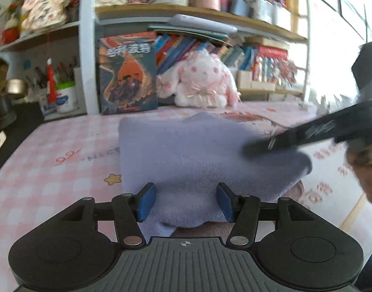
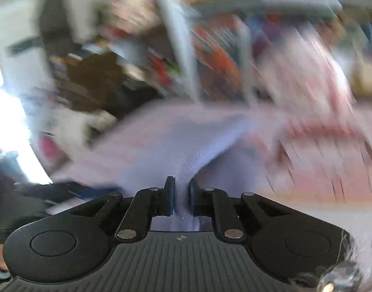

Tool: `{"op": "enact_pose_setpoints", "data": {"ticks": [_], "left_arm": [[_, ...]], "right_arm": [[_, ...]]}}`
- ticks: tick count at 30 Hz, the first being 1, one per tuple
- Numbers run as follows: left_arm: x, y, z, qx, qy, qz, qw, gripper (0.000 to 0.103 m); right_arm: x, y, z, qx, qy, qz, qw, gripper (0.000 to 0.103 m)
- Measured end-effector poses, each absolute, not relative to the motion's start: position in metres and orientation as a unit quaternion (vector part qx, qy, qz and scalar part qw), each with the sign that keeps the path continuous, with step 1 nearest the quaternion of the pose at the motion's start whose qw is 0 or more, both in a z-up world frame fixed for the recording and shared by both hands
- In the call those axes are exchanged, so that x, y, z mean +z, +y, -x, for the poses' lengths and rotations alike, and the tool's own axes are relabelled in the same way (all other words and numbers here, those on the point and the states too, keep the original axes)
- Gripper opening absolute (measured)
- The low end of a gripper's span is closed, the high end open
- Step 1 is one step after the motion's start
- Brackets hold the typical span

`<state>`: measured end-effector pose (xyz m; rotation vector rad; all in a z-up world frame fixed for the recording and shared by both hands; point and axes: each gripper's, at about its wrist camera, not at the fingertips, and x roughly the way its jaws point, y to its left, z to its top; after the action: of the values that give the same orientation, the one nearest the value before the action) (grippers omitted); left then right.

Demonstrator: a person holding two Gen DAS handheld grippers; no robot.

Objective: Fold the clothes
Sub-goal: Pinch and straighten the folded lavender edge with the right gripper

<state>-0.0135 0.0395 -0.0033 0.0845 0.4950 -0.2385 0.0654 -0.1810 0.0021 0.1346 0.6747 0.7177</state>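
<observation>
- Nearest you, your left gripper (image 1: 185,200) is standing wide open, its blue pads (image 1: 147,200) spread well apart and gripping nothing; the near hem of the lavender garment (image 1: 186,155) is lying between and just beyond them.
- Your right gripper (image 2: 181,196) is pinching a ridge of that same cloth: the jaws are drawn in close with a band of ribbed knit bunched in the gap, so it is holding fabric, not air.
- The garment is lying already folded into a thick pad on the pink checked table cover (image 1: 52,160), with the right gripper seen from the left wrist view reaching over its right-hand edge.
- It is looking soft, light and limp, a fleecy knit that is draping over its own edges rather than holding a line. Judging by that, it is going to sag and stretch wherever you are lifting it by one point.
- It is not looking slippery or fragile; the pads should be biting well if you are taking several layers at an edge or corner.
- The right wrist view is heavily smeared, so I cannot tell which edge is in the pinch.
- Farther back, a plush rabbit (image 1: 200,82) and an upright book (image 1: 127,73) are standing beyond the cloth, under crowded shelves (image 1: 186,9).
</observation>
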Motion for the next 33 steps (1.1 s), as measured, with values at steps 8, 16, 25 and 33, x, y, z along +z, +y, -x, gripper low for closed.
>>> {"op": "enact_pose_setpoints", "data": {"ticks": [8,16,25,33], "left_arm": [[0.000,0.040,0.013,-0.118,0.253,-0.047,0.959,0.056],[-0.001,0.042,0.012,-0.123,0.255,-0.044,0.958,0.056],[0.001,0.047,0.004,-0.120,0.280,-0.014,0.952,0.056],[-0.001,0.043,0.006,-0.116,0.272,-0.027,0.955,0.056]], "right_arm": [[-0.016,-0.189,-0.080,0.330,0.365,-0.141,0.859,0.018],[0.003,-0.173,-0.107,0.315,0.373,-0.144,0.861,0.033],[0.025,-0.169,-0.049,0.390,0.192,-0.050,0.899,0.010],[-0.012,-0.164,-0.093,0.307,0.319,-0.073,0.894,0.012]]}}
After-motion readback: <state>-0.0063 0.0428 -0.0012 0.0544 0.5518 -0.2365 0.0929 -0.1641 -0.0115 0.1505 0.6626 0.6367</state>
